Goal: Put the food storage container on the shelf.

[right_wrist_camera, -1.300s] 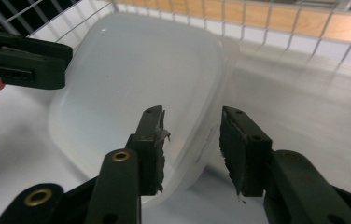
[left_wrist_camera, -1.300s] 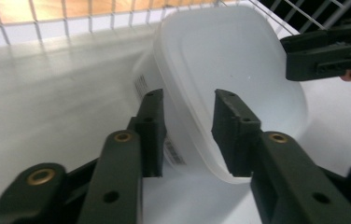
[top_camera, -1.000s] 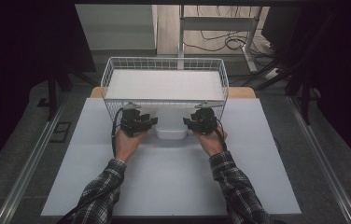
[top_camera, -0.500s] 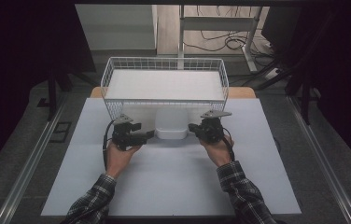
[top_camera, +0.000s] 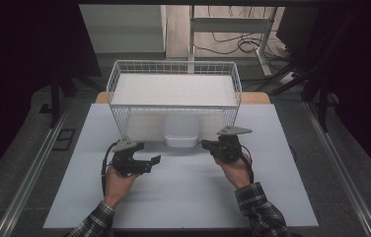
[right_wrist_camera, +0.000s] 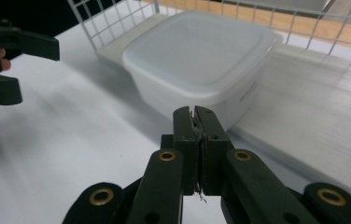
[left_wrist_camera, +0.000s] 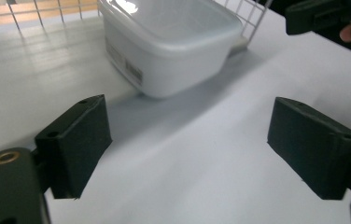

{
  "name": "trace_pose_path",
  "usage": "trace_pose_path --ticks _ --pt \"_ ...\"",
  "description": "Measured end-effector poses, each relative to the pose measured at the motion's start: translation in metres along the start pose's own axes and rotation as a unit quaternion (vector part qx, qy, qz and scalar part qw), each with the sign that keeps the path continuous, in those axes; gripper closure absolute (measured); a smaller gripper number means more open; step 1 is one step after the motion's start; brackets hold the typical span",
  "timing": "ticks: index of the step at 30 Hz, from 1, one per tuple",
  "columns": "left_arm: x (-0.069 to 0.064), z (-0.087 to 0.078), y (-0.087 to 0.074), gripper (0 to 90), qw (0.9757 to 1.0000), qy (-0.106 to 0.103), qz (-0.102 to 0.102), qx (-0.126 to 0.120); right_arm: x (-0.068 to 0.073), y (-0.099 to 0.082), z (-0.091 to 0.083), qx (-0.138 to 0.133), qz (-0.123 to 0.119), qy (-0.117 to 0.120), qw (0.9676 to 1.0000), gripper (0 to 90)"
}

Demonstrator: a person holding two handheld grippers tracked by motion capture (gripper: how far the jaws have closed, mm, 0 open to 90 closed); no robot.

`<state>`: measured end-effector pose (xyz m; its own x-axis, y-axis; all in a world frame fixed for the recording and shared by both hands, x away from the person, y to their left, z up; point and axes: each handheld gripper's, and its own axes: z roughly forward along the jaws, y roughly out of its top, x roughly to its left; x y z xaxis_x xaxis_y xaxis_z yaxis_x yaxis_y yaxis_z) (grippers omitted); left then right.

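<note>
A white lidded plastic container (top_camera: pixel 181 132) stands on the white table at the foot of the wire basket's (top_camera: pixel 173 69) front wall. My left gripper (top_camera: pixel 153 161) lies to its lower left, apart from it. In the left gripper view the left gripper (left_wrist_camera: pixel 194 140) is open; its jaws have just been opening with only bare table between them, and the container (left_wrist_camera: pixel 169 42) sits ahead. My right gripper (top_camera: pixel 207 144) is to the container's right. In the right gripper view the right gripper (right_wrist_camera: pixel 199 119) is shut on nothing, its tips just short of the container (right_wrist_camera: pixel 201 51).
The white board (top_camera: pixel 183 197) covers the table between the hands and the near edge. The basket's wire grid (right_wrist_camera: pixel 117 18) rises behind the container. Cables and a stand's legs (top_camera: pixel 233 44) lie on the floor beyond. Dark floor flanks the table.
Both hands have drawn back from the container's sides toward the near edge, the left one farther and leftward. The left jaws have spread wide; the right jaws have come together.
</note>
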<state>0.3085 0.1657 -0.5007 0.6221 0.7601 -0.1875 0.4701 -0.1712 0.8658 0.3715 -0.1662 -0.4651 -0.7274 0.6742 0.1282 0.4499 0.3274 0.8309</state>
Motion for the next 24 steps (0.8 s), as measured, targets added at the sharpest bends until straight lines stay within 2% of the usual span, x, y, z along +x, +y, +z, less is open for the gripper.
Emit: trace_pose_path --ticks 4,10,18,24 --pt "-0.010 -0.012 -0.014 7.8 0.9998 0.014 0.016 0.003 0.006 -0.004 -0.002 0.007 -0.016 0.007 0.9998 86.5" --pt "-0.019 -0.031 -0.036 5.7 0.9998 0.015 0.014 0.004 0.013 -0.010 0.000 0.019 -0.023 0.018 0.9994 86.5" --pt "-0.030 -0.049 -0.052 4.1 0.9990 0.029 0.029 0.014 0.025 -0.015 0.008 0.031 -0.032 0.033 0.9984 85.8" --pt "-0.034 -0.059 -0.060 2.9 0.9990 0.026 0.033 0.014 0.030 -0.014 0.021 0.037 -0.034 0.036 0.9981 85.6"
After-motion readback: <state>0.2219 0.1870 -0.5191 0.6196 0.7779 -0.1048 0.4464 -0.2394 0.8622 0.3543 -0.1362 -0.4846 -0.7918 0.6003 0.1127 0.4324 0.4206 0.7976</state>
